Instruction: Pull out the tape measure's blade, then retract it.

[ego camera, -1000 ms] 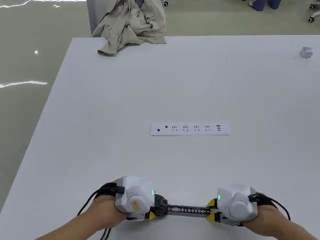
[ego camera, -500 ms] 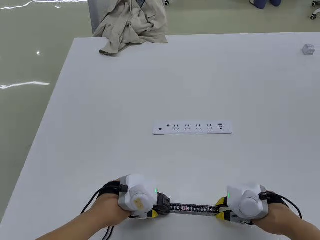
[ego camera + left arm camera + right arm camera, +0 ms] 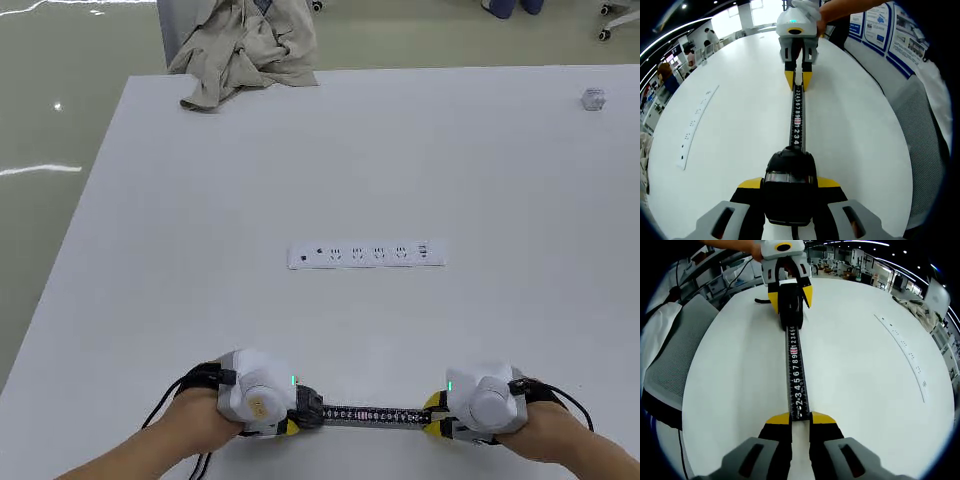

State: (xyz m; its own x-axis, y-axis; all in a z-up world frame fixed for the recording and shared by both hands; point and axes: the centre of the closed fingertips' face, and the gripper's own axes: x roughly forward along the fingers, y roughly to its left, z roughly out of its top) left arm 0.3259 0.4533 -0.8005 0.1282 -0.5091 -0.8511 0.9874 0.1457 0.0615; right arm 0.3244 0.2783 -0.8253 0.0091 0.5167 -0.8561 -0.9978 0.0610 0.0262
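Tape measure case point(image 3: 308, 410), black, sits at the near edge of the white table point(image 3: 180, 250) in the head view, clamped between the yellow-tipped jaws of the left gripper point(image 3: 297, 420). Its blade point(image 3: 375, 414) is drawn out rightward to the right gripper point(image 3: 432, 414), whose jaws are pinched on the blade's end. A white power strip point(image 3: 365, 255) lies mid-table, well apart from both grippers. A crumpled beige cloth point(image 3: 240, 50) lies at the far left corner, and a small grey object point(image 3: 593, 98) near the far right edge. Left gripper view: the case point(image 3: 790, 185) sits between the jaws, gripped on both sides. The blade point(image 3: 797, 115), numerals up, runs straight and low over the tabletop to the right gripper point(image 3: 798, 82); contact with the table cannot be determined. Right gripper view: the jaws are clenched on the blade point(image 3: 796, 370), which leads to the case point(image 3: 790, 307) in the left gripper point(image 3: 790, 295). The power strip point(image 3: 905, 355) lies to the right, and a grey mesh chair back point(image 3: 685, 355) stands beyond the table's left edge.
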